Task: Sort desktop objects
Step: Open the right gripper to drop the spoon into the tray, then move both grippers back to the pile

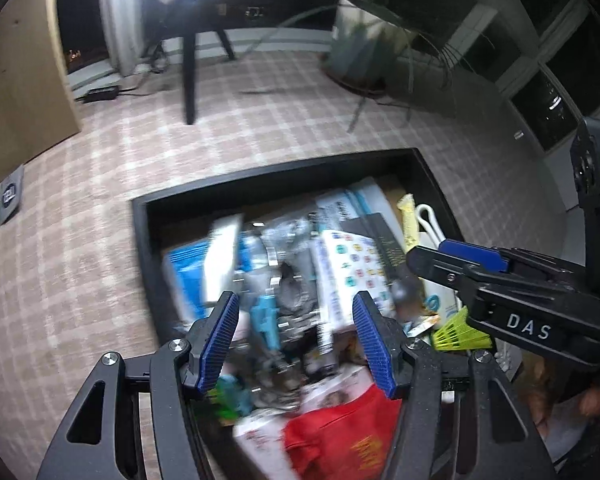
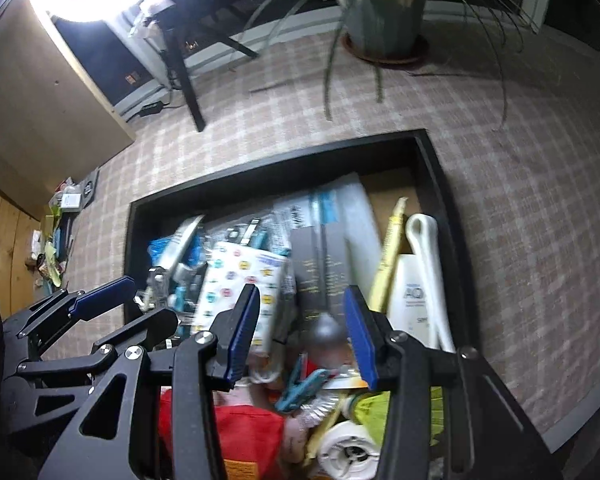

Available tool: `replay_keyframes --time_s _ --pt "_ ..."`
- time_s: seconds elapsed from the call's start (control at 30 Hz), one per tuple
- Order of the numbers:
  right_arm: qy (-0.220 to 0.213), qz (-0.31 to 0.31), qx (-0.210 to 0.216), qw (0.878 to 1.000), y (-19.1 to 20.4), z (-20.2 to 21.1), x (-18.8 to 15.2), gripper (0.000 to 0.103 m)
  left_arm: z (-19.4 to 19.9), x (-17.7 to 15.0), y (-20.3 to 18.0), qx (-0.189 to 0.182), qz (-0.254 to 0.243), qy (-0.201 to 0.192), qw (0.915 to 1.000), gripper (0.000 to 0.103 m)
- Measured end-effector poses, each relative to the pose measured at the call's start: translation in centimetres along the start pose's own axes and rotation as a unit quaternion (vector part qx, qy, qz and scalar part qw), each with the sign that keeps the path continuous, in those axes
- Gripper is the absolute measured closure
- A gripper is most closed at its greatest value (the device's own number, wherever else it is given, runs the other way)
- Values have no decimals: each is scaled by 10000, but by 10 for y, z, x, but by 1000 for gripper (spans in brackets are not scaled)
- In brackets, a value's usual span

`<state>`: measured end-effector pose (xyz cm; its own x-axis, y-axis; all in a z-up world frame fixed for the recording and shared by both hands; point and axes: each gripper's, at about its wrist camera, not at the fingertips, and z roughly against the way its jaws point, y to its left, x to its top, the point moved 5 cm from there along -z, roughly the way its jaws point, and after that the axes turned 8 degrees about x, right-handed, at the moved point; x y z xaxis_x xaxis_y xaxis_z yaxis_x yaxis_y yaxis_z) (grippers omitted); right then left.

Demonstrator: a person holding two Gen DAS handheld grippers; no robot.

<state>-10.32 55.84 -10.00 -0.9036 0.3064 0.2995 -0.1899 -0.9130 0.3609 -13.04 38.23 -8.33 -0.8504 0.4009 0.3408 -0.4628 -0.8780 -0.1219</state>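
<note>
A black open box (image 1: 140, 216) (image 2: 440, 184) on the carpet is full of mixed items: a white sheet with coloured icons (image 1: 352, 268) (image 2: 240, 280), a red bag (image 1: 340, 436) (image 2: 240, 436), a teal clip (image 2: 304, 388), a white bottle (image 2: 412, 300), a yellow-green shuttlecock (image 1: 460, 332). My left gripper (image 1: 296, 336) is open and empty above the box's middle. My right gripper (image 2: 300, 328) is open and empty above the box; it also shows in the left wrist view (image 1: 452, 260) at the right.
Plaid carpet (image 1: 100, 200) surrounds the box. A potted plant (image 2: 384, 4) with long drooping leaves stands behind it. A dark table leg (image 1: 188, 76) and a wooden panel (image 1: 16, 80) are at the far left. Small clutter (image 2: 56, 232) lies at the left.
</note>
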Motion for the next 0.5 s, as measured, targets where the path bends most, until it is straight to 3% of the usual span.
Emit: replay_keyframes --time_s 0.3,0.5 --pt "43 437 216 9988 70 -15 5 60 22 -22 94 284 457 -128 9985 46" --pt "130 764 430 9961 139 -36 2 60 36 -44 176 535 879 -166 9945 46"
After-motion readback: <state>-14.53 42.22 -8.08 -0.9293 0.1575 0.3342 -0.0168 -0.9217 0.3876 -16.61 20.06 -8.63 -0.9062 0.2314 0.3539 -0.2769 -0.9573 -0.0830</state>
